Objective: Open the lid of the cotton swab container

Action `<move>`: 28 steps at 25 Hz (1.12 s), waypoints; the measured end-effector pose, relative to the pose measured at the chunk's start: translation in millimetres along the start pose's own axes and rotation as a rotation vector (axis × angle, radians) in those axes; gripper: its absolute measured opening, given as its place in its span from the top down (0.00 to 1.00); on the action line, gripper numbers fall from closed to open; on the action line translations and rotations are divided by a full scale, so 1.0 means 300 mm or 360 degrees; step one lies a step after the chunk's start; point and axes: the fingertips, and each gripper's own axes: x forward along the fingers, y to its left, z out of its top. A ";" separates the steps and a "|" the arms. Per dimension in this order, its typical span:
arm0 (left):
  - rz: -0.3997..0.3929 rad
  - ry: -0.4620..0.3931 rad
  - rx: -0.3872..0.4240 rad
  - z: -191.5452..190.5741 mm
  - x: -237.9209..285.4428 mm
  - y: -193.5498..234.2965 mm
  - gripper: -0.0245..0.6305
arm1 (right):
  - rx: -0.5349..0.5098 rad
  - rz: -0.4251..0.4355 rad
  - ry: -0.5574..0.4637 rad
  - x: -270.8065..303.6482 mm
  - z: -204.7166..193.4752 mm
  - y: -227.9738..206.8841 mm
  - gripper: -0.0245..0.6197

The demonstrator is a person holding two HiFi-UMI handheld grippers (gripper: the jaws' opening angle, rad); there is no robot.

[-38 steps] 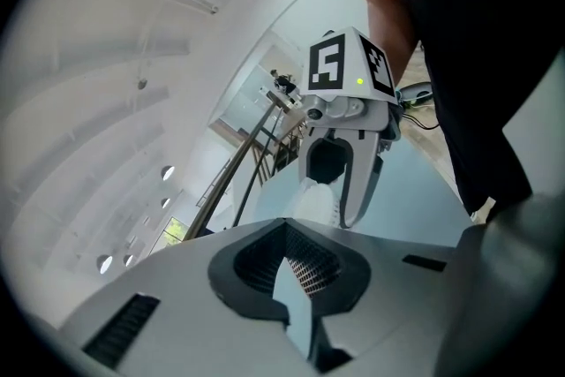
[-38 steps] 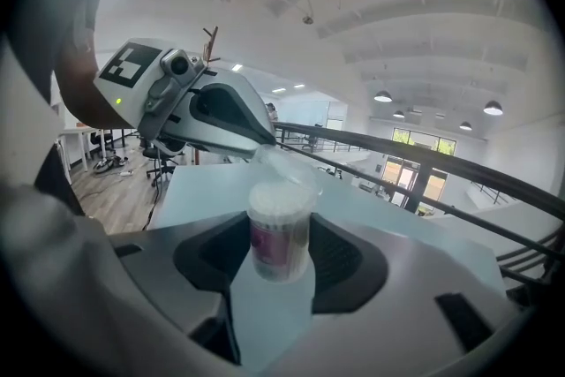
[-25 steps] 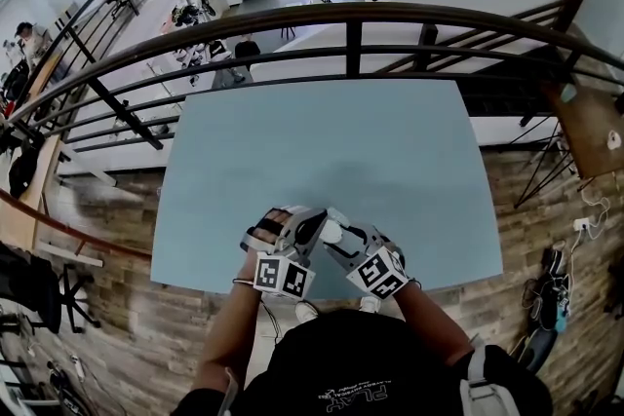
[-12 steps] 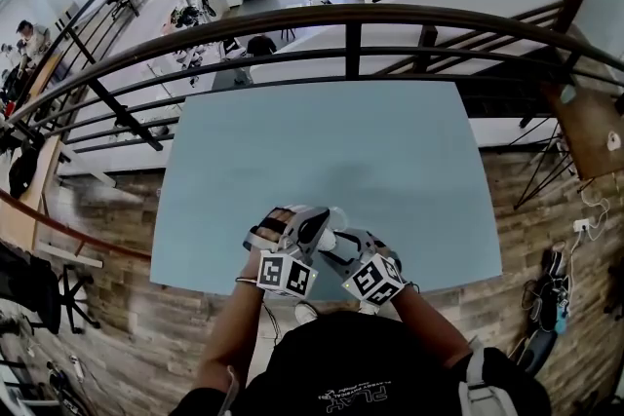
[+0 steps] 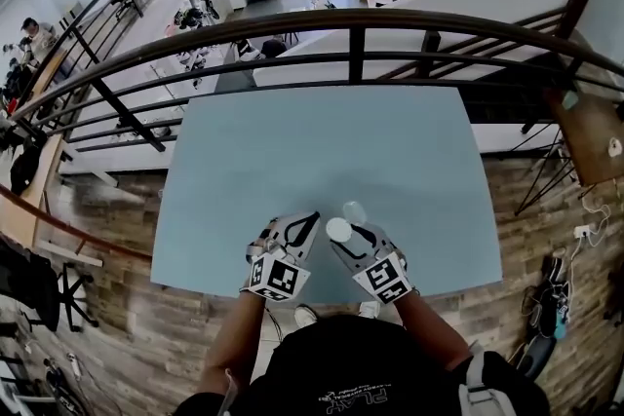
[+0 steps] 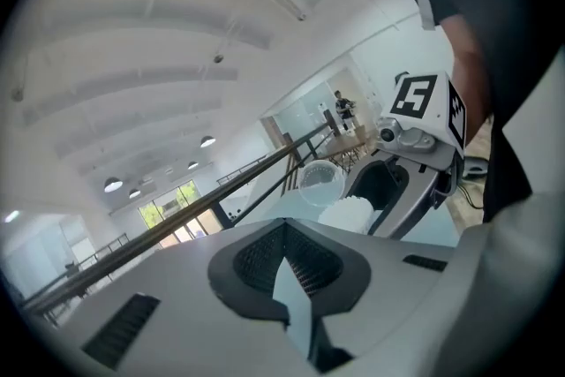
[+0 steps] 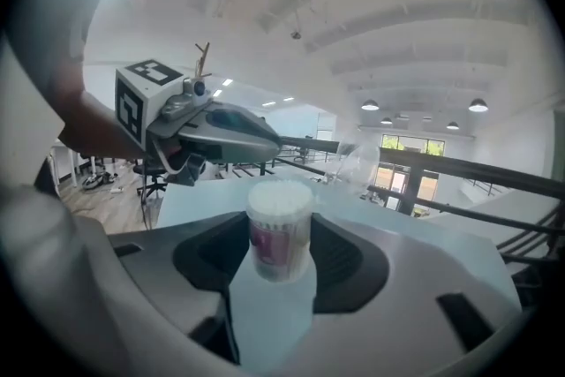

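Observation:
The cotton swab container (image 5: 338,229) is a small round tub with a pink label and white swab tips showing at its uncovered top (image 7: 279,199). My right gripper (image 7: 275,265) is shut on its body and holds it upright near the table's front edge. The clear round lid (image 5: 353,211) is off the top, just beyond the tub (image 7: 363,162). I cannot tell whether it lies loose or hangs from the tub. My left gripper (image 5: 308,221) is shut and empty (image 6: 288,271), just left of the tub. From the left gripper view I see the swabs (image 6: 347,212) and lid (image 6: 320,181).
The pale blue table (image 5: 322,141) carries nothing else. A dark railing (image 5: 351,19) runs along its far edge, with a drop to a lower floor behind it. Wood flooring lies on both sides.
The left gripper has drawn back from the tub's top and rolled. The clear lid, hidden between the grippers before, now shows beyond the uncovered tub. The right gripper shifted slightly.

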 end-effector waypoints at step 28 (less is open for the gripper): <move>0.0254 -0.0147 -0.0870 -0.098 -0.130 -0.062 0.95 | 0.0079 -0.0298 -0.0226 -0.085 0.064 -0.071 0.61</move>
